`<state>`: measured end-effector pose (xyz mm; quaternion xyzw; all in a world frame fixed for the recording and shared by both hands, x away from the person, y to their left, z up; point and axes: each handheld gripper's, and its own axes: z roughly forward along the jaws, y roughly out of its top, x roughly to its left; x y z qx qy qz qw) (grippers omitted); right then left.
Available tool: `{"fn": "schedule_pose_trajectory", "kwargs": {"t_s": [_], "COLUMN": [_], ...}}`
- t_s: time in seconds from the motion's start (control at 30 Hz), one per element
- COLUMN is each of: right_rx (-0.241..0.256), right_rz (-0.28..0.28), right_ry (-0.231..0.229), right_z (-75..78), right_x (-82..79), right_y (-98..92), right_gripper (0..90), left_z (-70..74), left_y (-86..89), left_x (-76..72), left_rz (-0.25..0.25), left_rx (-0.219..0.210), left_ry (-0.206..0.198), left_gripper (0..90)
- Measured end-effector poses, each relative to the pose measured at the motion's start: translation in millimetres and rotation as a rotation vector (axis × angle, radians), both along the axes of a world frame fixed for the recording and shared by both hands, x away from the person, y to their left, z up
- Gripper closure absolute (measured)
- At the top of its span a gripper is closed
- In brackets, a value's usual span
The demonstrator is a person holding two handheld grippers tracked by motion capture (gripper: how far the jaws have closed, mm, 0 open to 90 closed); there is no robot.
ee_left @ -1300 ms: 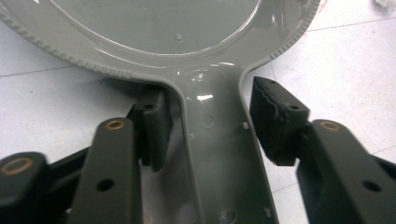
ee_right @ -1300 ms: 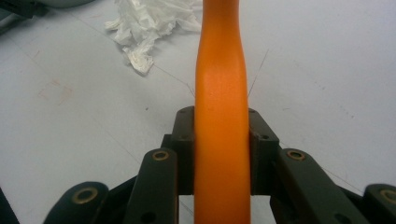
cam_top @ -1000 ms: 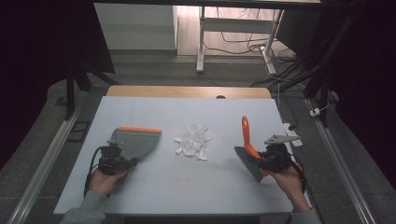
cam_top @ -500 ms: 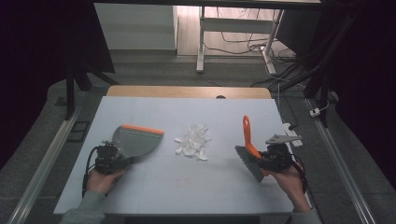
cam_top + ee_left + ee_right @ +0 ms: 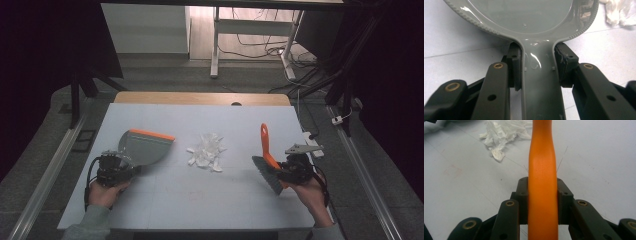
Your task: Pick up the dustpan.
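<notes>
A grey dustpan with an orange front lip lies left of centre on the white table. My left gripper is shut on its grey handle, both pads pressed to its sides. A pile of crumpled white paper scraps sits mid-table between the two tools, and it shows too in the right gripper view. On the right, my right gripper is shut on the orange handle of a hand brush, whose grey bristles point toward the near left.
The white table top ends in a wooden strip at the far side. Metal rails run along both sides of the table. A white desk frame and cables stand on the floor beyond.
The dustpan and my left gripper have shifted slightly toward the near left. The brush and right gripper stay almost where they were.
</notes>
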<state>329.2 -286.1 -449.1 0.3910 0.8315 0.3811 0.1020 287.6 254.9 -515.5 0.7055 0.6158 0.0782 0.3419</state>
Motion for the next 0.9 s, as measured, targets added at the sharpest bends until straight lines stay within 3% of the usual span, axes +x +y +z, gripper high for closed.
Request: {"fn": "schedule_pose_trajectory", "kwargs": {"t_s": [0.3, 0.5, 0.9], "right_rx": [0.005, 0.004, -0.002], "right_rz": [-0.003, -0.004, -0.016], "right_ry": [-0.009, -0.01, -0.01], "right_z": [1.1, 0.3, -1.2], "right_x": [-0.2, 0.0, 1.6], "right_y": [0.4, 0.4, 7.1], "right_gripper": [70.2, 70.2, 70.2], "left_z": [6.0, 8.0, 14.4], "left_y": [8.4, 12.0, 16.1], "left_x": [-5.9, -8.1, -12.3], "left_rz": [-0.028, -0.058, -0.184], "left_rx": [-0.024, -0.033, -0.036], "left_ry": [-0.065, -0.085, -0.125], "left_gripper": [61.3, 61.2, 61.2]}}
